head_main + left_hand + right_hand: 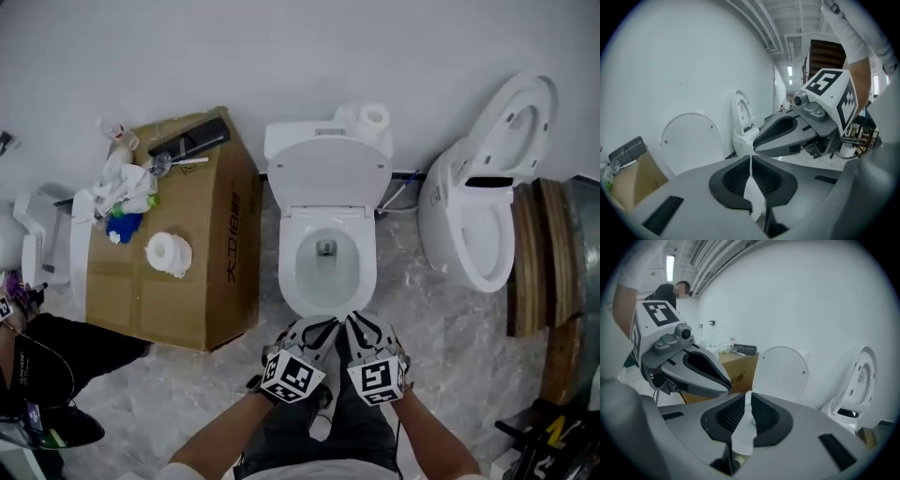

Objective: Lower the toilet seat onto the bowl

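The white toilet bowl [292, 281] stands against the wall in the middle of the head view. Its seat and lid [328, 178] are raised upright against the tank. They show as a round white disc [691, 140] in the left gripper view and again as a disc [783, 371] in the right gripper view. Both grippers hover side by side just in front of the bowl's near rim, touching nothing. My left gripper [314, 330] [751, 157] is shut, tips together. My right gripper [361, 326] [747, 397] shows a thin slit between its tips, with nothing in it.
A cardboard box [178, 244] left of the toilet carries a paper roll, rags and a remote. A second toilet [478, 206] leans against the wall at the right, beside wooden boards [539, 253]. A paper roll [373, 120] sits on the tank. A person [37, 366] crouches at far left.
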{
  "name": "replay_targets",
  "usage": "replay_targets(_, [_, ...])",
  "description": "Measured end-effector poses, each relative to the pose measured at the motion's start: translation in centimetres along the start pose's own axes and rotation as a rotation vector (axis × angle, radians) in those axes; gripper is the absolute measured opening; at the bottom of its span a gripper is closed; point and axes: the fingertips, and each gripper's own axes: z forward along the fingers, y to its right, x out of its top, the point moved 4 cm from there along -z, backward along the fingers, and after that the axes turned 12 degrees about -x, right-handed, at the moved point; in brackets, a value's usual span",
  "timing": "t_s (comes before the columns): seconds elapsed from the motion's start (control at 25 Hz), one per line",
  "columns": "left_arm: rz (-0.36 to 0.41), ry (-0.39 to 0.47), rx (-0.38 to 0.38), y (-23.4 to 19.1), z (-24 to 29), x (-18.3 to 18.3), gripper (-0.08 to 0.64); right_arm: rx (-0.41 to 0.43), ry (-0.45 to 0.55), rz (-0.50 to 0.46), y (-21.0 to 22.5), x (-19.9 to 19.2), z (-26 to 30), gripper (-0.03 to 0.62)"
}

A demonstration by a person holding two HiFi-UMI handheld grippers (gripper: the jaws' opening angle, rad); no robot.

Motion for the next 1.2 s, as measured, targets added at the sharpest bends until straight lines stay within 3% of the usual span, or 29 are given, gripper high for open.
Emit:
replay_targets(0.32, [-0.070, 0.217, 0.132, -0.4, -9.6, 15.0, 0.020, -0.065, 0.199, 0.144, 4.8, 14.4, -8.4, 0.037])
replay_targets(0.56, [-0.138, 0.321, 0.172, 0.0, -14.3, 20.7, 0.011, -0.091, 0.332, 0.177, 6.5, 21.6, -12.2, 0.020])
replay_targets(0.72, [-0.112, 0.403, 0.181, 0.1, -17.0, 24.8, 0.009, -0.087, 0.378, 0.203, 6.3, 24.6, -13.9, 0.018])
replay_targets(0.96, [-0.075, 0.449, 0.205, -0.3, -19.3, 27.8, 0.009, -0.067, 0.428, 0.210, 5.5, 27.5, -15.2, 0.017])
replay_targets(1.2, [-0.089, 0.458, 0.228, -1.3, -19.8, 27.9, 0.009, -0.059, 0.430, 0.219, 5.6, 28.4, -14.8, 0.015])
